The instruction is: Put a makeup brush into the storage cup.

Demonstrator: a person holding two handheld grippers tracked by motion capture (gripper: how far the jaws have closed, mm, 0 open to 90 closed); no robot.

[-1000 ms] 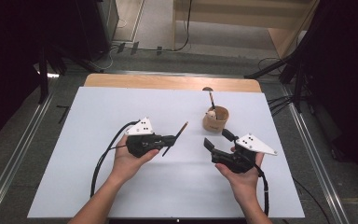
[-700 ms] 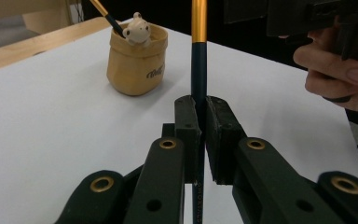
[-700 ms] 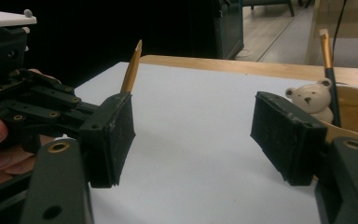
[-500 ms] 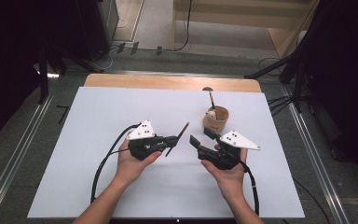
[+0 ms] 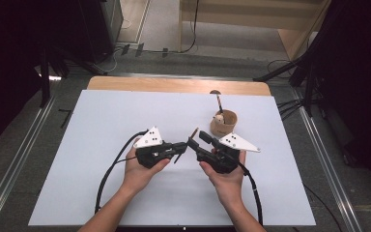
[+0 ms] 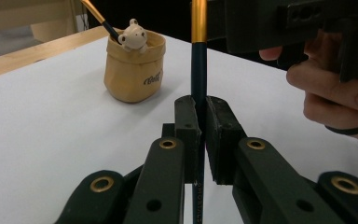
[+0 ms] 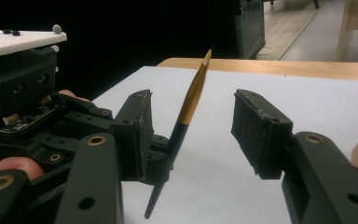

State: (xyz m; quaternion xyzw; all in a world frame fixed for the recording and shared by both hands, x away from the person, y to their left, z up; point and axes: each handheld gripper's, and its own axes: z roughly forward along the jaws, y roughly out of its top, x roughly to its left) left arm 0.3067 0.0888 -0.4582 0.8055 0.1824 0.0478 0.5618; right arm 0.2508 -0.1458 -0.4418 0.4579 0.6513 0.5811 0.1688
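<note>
- The white table sheet [image 5: 101, 125] lies bare across the left half of the high view and along the lower edge, giving wide room there.
- At centre, the left gripper [image 5: 176, 149] and right gripper [image 5: 195, 145] nearly meet, and the brush [image 5: 192, 136] clamped by the left one stands in the gap between the right one's closing jaws.
- The tan pouch [image 5: 223, 124], upper right of centre, sits near the right gripper and blocks that side.

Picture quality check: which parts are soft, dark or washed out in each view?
High view: table evenly lit, surroundings near black. Left gripper view: brush and pouch sharp, near jaws softer. Right gripper view: brush slightly soft, background black at left, bright at right.
</note>
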